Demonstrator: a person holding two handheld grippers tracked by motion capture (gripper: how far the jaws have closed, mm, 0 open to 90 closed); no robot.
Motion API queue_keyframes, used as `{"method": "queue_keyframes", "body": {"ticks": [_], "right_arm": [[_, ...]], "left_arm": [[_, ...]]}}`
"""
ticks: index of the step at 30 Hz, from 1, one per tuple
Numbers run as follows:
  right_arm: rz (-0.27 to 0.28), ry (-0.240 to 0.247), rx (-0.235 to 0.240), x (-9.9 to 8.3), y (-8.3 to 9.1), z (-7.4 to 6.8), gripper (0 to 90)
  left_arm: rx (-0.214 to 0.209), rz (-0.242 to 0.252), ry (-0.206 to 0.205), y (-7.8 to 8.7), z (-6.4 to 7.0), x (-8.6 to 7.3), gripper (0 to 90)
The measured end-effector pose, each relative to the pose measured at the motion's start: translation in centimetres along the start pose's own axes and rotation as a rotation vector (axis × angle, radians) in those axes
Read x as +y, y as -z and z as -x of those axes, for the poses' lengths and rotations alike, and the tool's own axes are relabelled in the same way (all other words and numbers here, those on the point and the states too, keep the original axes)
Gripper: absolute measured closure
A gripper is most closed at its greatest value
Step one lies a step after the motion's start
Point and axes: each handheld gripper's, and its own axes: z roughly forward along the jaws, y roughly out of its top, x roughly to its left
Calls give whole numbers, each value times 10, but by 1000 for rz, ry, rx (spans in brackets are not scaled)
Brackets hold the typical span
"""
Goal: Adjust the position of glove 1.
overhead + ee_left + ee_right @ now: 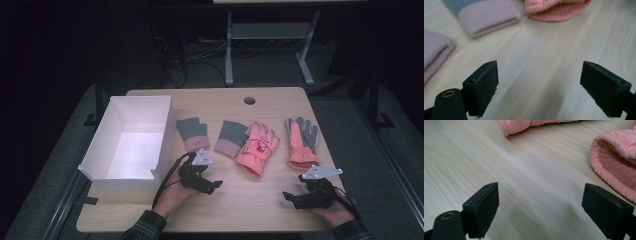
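From the high view we see a light wooden table (pixel 270 200) with a white open-topped rectangular box (pixel 131 142) on its left part and four gloves laid in a row to the right of it: a grey fingerless knit glove with a pink cuff (pixel 193 133) just beside the box, a second grey and pink knit glove (pixel 232 138) next to it, a padded salmon-pink glove with a cartoon patch (pixel 258 148), and a pink glove with a grey palm (pixel 301 141) farthest right. Our left gripper (pixel 214 185) rests low on the table just in front of the first knit glove, and our right gripper (pixel 290 197) sits in front of the grey-palmed glove; neither touches a glove. In the left gripper view, the jaws stand wide apart over bare wood, with nothing between them; the two knit cuffs (pixel 489 18) lie ahead to the left and the salmon cuff (pixel 556 8) further ahead. In the right gripper view, the jaws are likewise spread wide and empty above the wood, with the open elastic cuff of a pink glove (pixel 616 157) near the right jaw.
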Motion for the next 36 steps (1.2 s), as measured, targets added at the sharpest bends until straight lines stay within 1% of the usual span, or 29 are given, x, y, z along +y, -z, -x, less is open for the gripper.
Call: {"method": "queue_keyframes", "body": {"ticks": [1,2,4,6,7,9,13,15,16,19,20,21,23,26,28,30,32,33,35,36], "right_arm": [[-1,2,-1,0,0,0,140],[-10,1,-2,0,0,0,139],[-14,-6,1,-1,-1,0,139],[-7,-3,3,-2,-1,0,139],[-8,-6,2,-2,-1,0,139],[-8,-4,0,-2,0,0,139],[-10,-6,-1,-2,-1,0,139],[-9,-5,0,-2,-1,1,139],[-9,-5,-2,-2,-1,1,139],[-3,-4,-3,-2,0,1,139],[-1,-2,-3,-2,0,1,139],[0,0,-3,-2,0,1,139],[4,-1,-10,-1,2,0,139],[19,2,-13,0,4,0,139],[19,4,-15,-1,4,1,139],[17,7,-15,-1,4,2,139],[19,2,-14,0,5,1,139],[19,4,-12,0,5,1,139],[17,1,-7,0,5,1,139],[15,2,-6,0,5,2,139]], "left_arm": [[-1,4,7,-1,-1,4,165],[3,-1,2,-2,-1,8,167],[23,-3,-2,-4,-2,15,168],[26,2,11,-7,-4,22,168],[32,2,11,-9,-6,26,170],[41,5,11,-12,-9,32,219],[45,17,20,-17,-17,46,218],[45,20,16,-17,-20,51,216],[42,25,22,-19,-23,54,216],[43,34,16,-21,-30,63,215],[43,34,16,-21,-30,63,213],[42,34,15,-23,-33,67,213],[45,40,12,-26,-36,71,213],[49,29,15,-33,-43,77,215],[49,24,21,-39,-47,80,224],[57,13,26,-45,-52,83,225],[64,5,38,-51,-58,86,240],[70,2,36,-55,-62,87,243],[73,-5,52,-60,-67,89,295],[78,0,64,-63,-69,90,309]]}}
